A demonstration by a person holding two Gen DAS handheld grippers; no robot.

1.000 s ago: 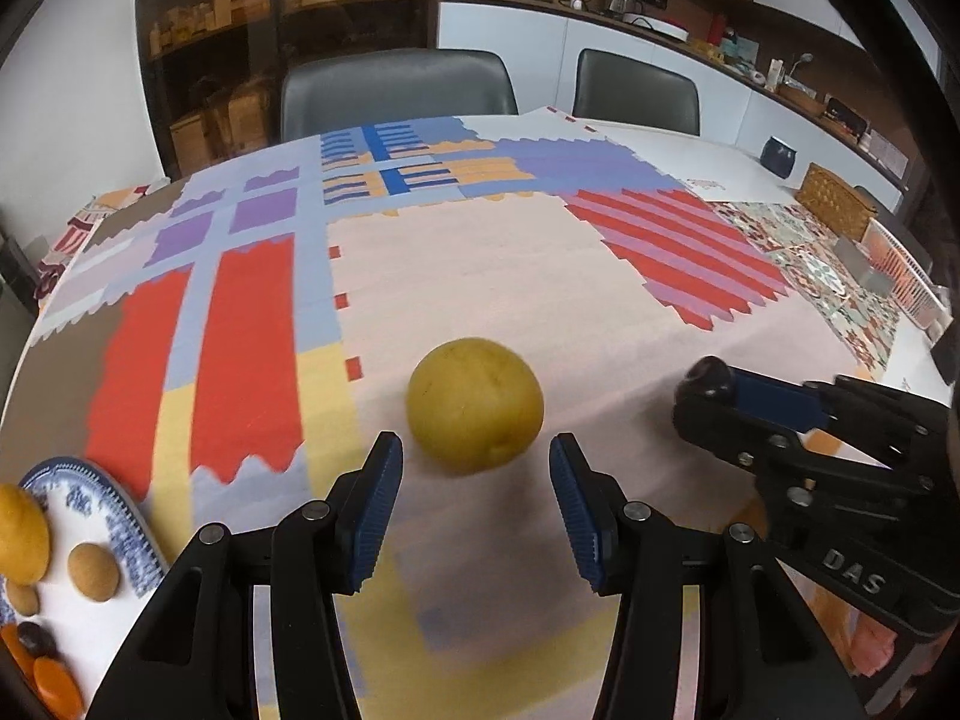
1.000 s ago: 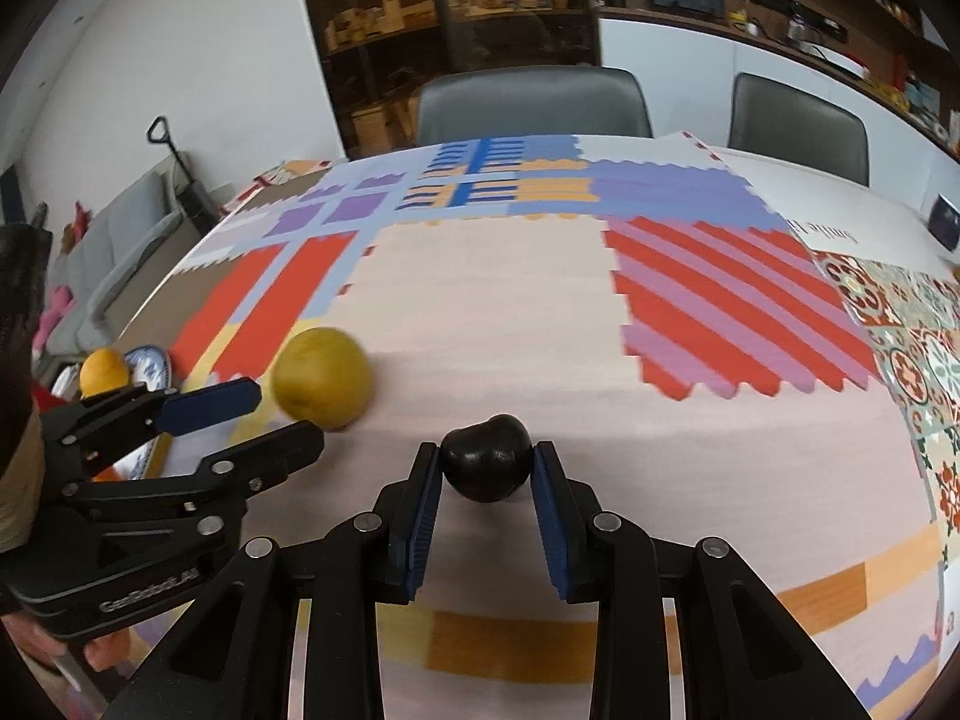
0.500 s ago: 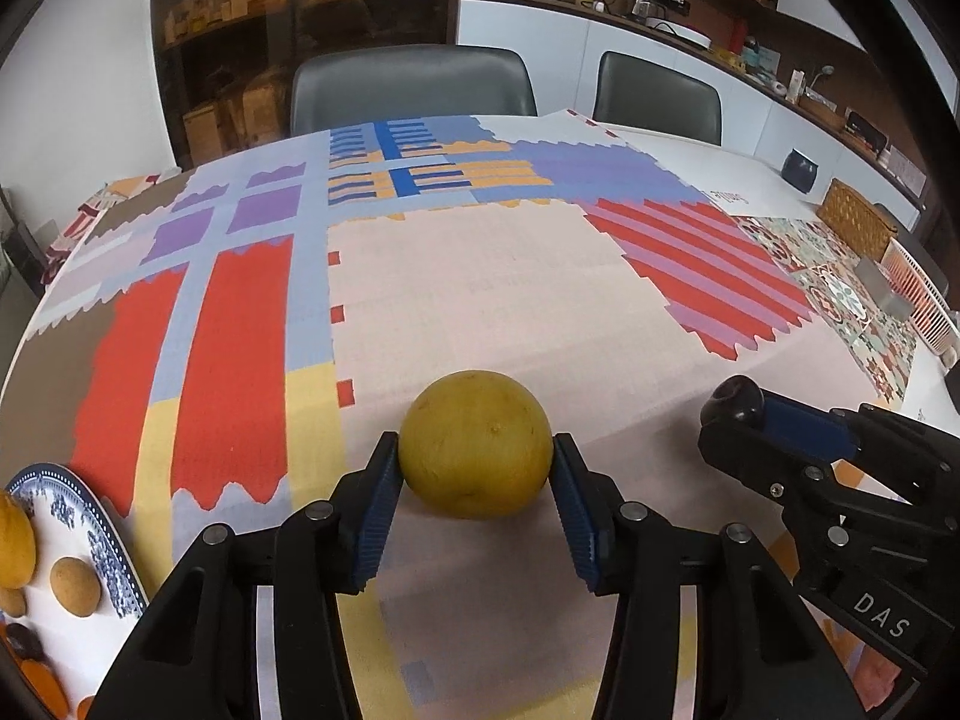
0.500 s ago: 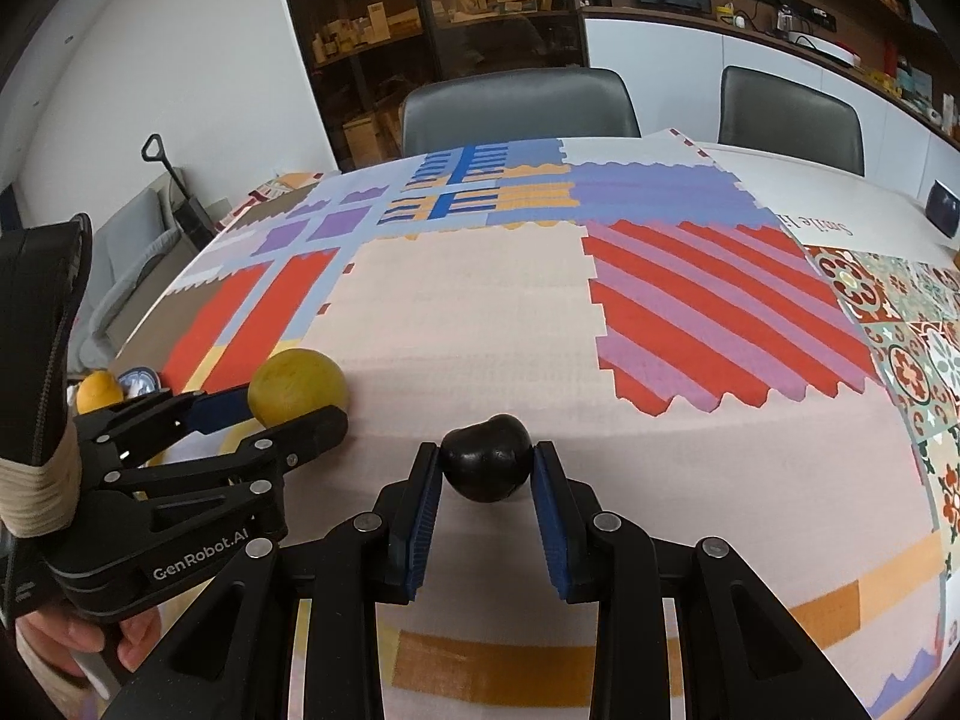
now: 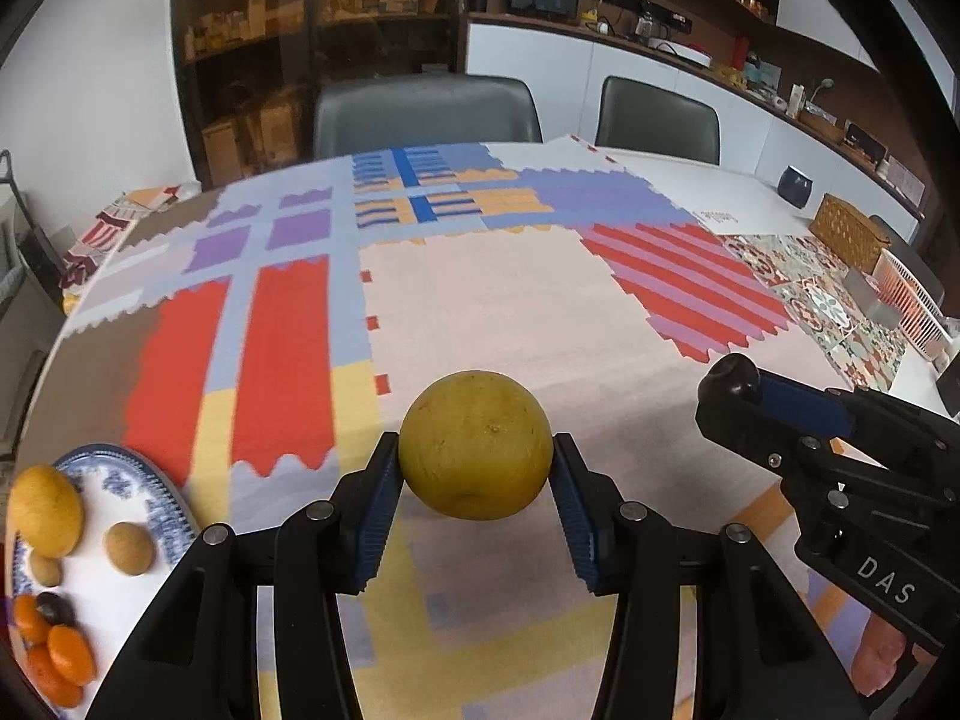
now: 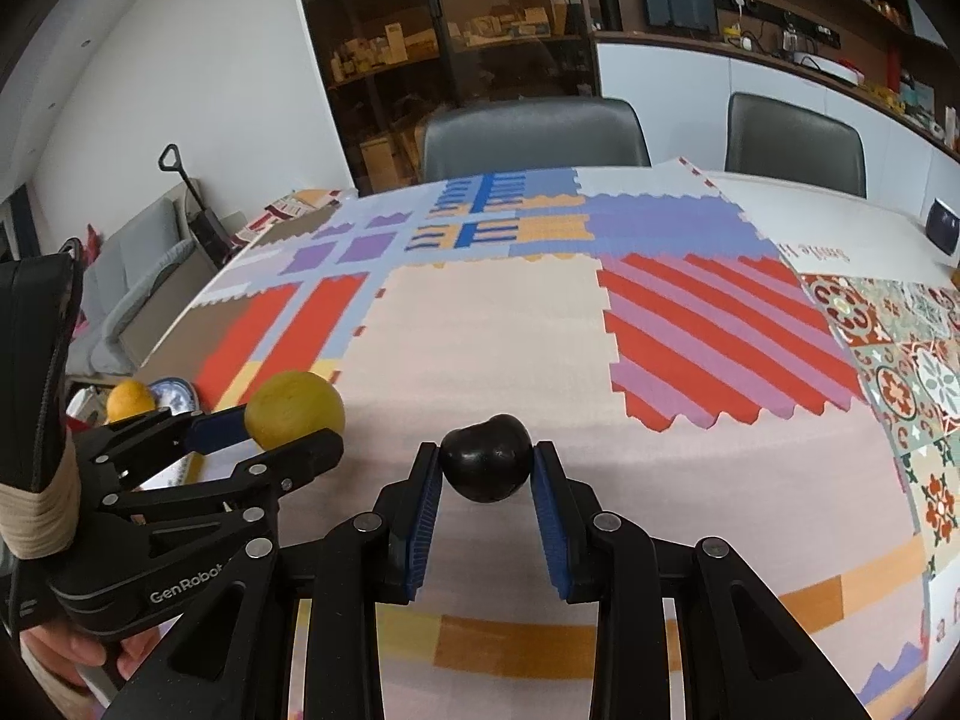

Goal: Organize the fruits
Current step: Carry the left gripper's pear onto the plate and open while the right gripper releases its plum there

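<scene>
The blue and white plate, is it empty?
No, the blue and white plate already holds several fruits, among them a yellow fruit, small orange ones and a small dark one.

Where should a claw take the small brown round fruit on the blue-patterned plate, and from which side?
Grip the small brown round fruit across its widest middle, coming from above. It lies on the white centre of the blue-patterned plate with a large yellow fruit close on its left and a smaller brown one at lower left, so its right and far sides look freest for the fingers.
</scene>
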